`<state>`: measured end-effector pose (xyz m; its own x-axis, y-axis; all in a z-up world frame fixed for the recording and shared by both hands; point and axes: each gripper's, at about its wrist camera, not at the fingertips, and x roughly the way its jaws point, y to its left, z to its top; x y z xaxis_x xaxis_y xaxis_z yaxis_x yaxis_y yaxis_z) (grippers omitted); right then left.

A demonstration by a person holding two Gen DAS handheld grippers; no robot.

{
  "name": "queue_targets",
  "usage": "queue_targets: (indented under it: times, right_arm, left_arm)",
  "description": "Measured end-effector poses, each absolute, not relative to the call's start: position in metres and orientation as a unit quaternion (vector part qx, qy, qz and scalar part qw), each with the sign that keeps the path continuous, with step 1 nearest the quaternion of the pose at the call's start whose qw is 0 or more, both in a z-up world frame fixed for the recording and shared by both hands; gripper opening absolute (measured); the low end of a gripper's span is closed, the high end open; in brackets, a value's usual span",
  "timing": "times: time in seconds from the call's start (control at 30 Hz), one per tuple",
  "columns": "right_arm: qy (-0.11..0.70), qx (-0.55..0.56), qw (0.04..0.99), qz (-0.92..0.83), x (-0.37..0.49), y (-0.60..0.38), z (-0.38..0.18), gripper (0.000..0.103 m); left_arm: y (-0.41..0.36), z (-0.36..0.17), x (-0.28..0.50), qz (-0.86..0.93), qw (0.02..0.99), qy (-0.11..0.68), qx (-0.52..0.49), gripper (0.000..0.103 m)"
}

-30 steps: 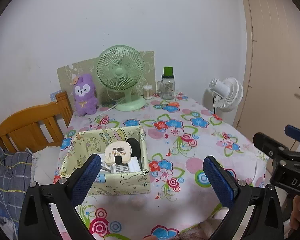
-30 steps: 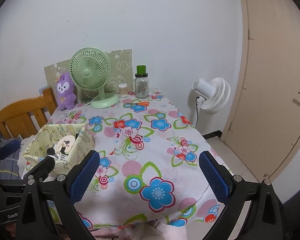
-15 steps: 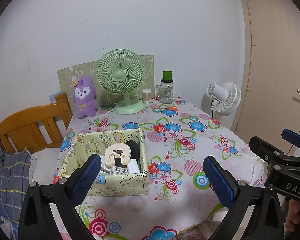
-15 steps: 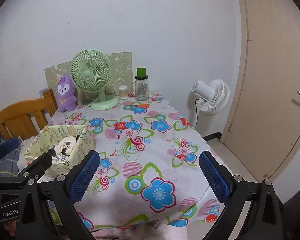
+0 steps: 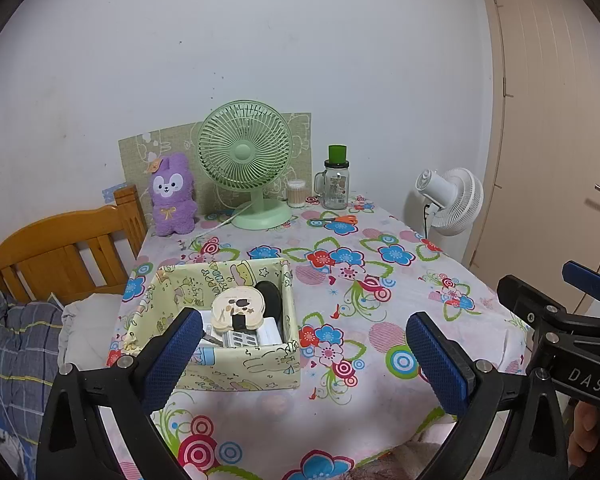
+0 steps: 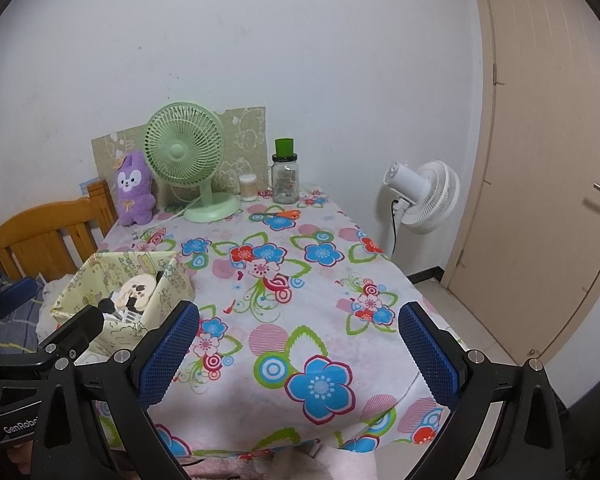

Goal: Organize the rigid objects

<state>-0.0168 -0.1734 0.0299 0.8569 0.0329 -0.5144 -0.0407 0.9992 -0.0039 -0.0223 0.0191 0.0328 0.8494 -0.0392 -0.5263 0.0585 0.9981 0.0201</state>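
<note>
Scissors (image 5: 339, 220) with orange handles lie flat on the floral tablecloth (image 5: 380, 320) in the upper middle of the left view, near the glass jar (image 5: 335, 184), seemingly the last loose rigid item. The fabric storage box (image 5: 220, 376), soft-walled and printed with cartoons, sits at lower left already holding a round wooden piece (image 5: 239, 312), a black object and white packets. Left gripper (image 5: 304, 356) and right gripper (image 6: 298, 350) hang at the frame bottoms, blue textured pads spread wide, holding nothing. Likely the step is between picks; next calls for reaching far across to pinch the thin scissors.
</note>
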Motion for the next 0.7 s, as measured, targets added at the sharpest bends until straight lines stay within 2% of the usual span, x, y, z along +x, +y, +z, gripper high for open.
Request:
queue_targets:
  times: [0.7]
  right_arm:
    - [0.268,-0.001,0.963,0.022,-0.0168,-0.1732,0.0282,0.101]
  left_arm:
    - [0.0193,0.0347,-0.0238,-0.022,0.962,0.271,0.017,0.103]
